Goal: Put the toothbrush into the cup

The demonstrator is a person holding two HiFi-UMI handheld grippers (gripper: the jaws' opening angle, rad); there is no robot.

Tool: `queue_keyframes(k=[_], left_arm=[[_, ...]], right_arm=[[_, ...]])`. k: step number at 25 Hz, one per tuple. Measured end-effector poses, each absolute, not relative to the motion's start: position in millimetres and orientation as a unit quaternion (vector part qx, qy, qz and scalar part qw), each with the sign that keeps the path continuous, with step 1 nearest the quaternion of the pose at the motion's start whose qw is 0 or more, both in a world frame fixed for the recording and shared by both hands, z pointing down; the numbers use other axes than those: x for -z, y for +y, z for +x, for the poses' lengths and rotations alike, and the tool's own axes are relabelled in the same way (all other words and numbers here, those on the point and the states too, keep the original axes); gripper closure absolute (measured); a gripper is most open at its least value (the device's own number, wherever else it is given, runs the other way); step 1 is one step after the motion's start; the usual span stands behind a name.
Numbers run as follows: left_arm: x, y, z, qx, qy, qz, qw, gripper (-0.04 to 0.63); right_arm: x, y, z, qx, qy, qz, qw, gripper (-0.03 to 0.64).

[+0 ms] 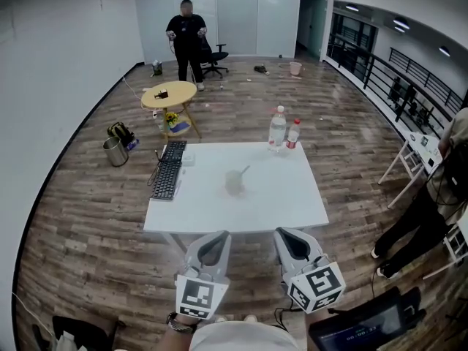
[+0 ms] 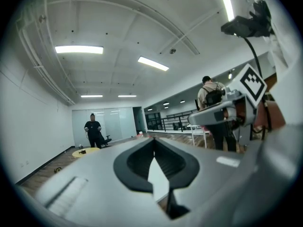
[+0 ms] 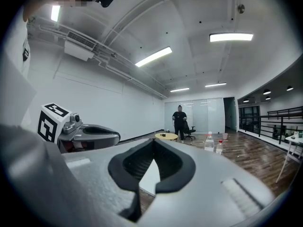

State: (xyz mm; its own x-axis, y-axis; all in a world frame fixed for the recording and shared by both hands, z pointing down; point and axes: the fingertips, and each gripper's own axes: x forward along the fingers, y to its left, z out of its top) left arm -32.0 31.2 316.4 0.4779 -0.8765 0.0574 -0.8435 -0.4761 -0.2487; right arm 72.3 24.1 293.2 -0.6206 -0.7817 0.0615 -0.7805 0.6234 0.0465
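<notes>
On the white table [image 1: 292, 196] ahead, the toothbrush [image 1: 244, 170] seems to stand already in the clear cup [image 1: 234, 184]. Near me, my left gripper [image 1: 216, 237] and right gripper [image 1: 287, 232] are both closed and empty. I judge placing done, needing only a check.

The desk [image 1: 285, 196] is showing a smooth, matt white top, while the plank floor [image 1: 88, 203] is gleaming like varnished wood. The cup [image 1: 234, 183] is looking translucent. The left claw [image 2: 154, 143] and right claw [image 3: 152, 143] are wearing matt grey plastic shells around black ribbed pads [image 2: 169, 163].
</notes>
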Motion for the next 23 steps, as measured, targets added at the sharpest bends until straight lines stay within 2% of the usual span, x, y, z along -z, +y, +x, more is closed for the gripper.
queue_keyframes(k=[23], left_arm=[[-316.3, 16.4, -54.9, 0.076, 0.489, -0.865, 0.085, 0.588]], right_arm=[[-295.4, 8.4, 41.7, 0.010, -0.897, 0.440, 0.038, 0.615]])
